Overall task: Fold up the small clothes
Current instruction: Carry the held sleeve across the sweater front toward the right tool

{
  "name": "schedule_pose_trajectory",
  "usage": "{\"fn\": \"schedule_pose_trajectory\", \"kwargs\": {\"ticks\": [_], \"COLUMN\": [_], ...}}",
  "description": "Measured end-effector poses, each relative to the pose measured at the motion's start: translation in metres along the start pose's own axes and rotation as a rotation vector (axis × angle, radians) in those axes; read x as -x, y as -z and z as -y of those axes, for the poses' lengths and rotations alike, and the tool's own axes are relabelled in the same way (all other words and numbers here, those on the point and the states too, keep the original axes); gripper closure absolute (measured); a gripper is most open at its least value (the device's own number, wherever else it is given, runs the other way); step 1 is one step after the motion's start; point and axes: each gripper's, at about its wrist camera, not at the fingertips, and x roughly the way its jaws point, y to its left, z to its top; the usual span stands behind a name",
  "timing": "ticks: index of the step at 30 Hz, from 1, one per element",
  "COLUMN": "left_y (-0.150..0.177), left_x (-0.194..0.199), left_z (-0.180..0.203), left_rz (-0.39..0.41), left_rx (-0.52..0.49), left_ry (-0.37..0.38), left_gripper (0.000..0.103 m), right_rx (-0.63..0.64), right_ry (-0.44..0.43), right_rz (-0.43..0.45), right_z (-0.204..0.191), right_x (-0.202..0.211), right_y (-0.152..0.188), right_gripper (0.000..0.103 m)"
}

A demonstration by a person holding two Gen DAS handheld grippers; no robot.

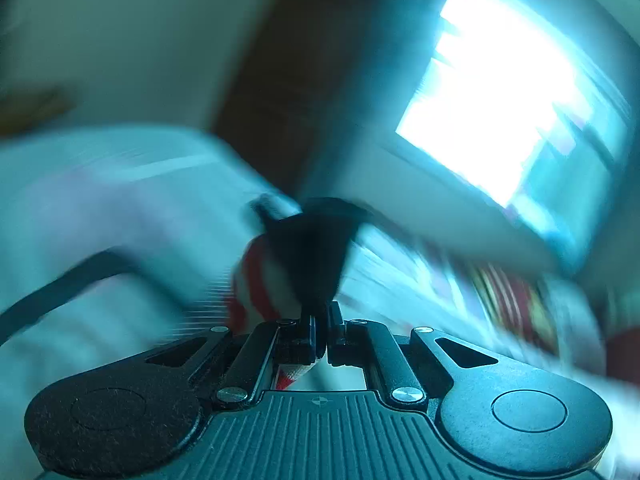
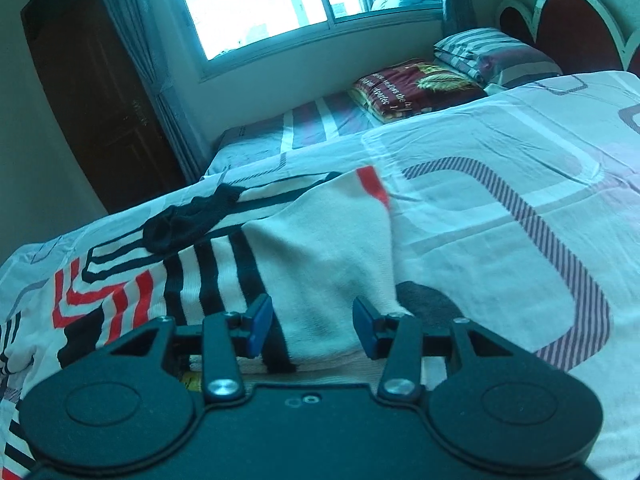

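A white knitted garment [image 2: 320, 248] with black and red stripes lies spread on the bed. My right gripper [image 2: 312, 328] is open just above its near edge, with the cloth between and below the blue pads [image 2: 258, 326]. A small black garment [image 2: 188, 220] lies on the striped one at the far left. My left gripper [image 1: 322, 320] is shut on a red, white and black part of the striped garment [image 1: 260, 280] and holds it lifted; that view is heavily blurred.
The bed sheet [image 2: 500, 184] is white with striped rounded patterns. Folded bedding [image 2: 416, 88] and a striped pillow [image 2: 492, 56] lie at the far side under the window [image 2: 256, 4]. A dark wooden wardrobe [image 2: 92, 92] stands at the left.
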Motion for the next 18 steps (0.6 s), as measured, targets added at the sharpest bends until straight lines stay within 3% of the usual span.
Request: {"fn": "schedule_pose_trajectory", "kwargs": {"ticks": [5, 8, 11, 13, 16, 18], "left_y": [0.036, 0.07, 0.113, 0.138, 0.153, 0.144], "left_x": [-0.047, -0.07, -0.064, -0.067, -0.05, -0.024], "left_z": [0.142, 0.207, 0.265, 0.293, 0.317, 0.309], "left_rz": [-0.147, -0.231, -0.291, -0.342, -0.29, -0.272], "left_rx": [-0.317, -0.393, -0.5, -0.592, -0.731, -0.73], "left_ry": [0.131, 0.218, 0.266, 0.271, 0.222, 0.267], "left_gripper": [0.098, 0.098, 0.098, 0.098, 0.096, 0.075], "right_rx": [-0.04, -0.069, -0.095, -0.108, -0.138, -0.159], "right_ry": [0.023, 0.032, 0.026, 0.012, -0.051, -0.1], "right_rz": [0.02, 0.026, 0.023, 0.01, -0.016, -0.024], "right_z": [0.015, 0.025, 0.032, 0.033, 0.029, 0.022], "right_x": [0.012, 0.019, 0.022, 0.019, 0.013, 0.007], "right_y": [-0.005, -0.008, -0.01, -0.01, -0.009, -0.008], "right_gripper": [0.058, 0.058, 0.057, 0.056, 0.047, 0.044]}}
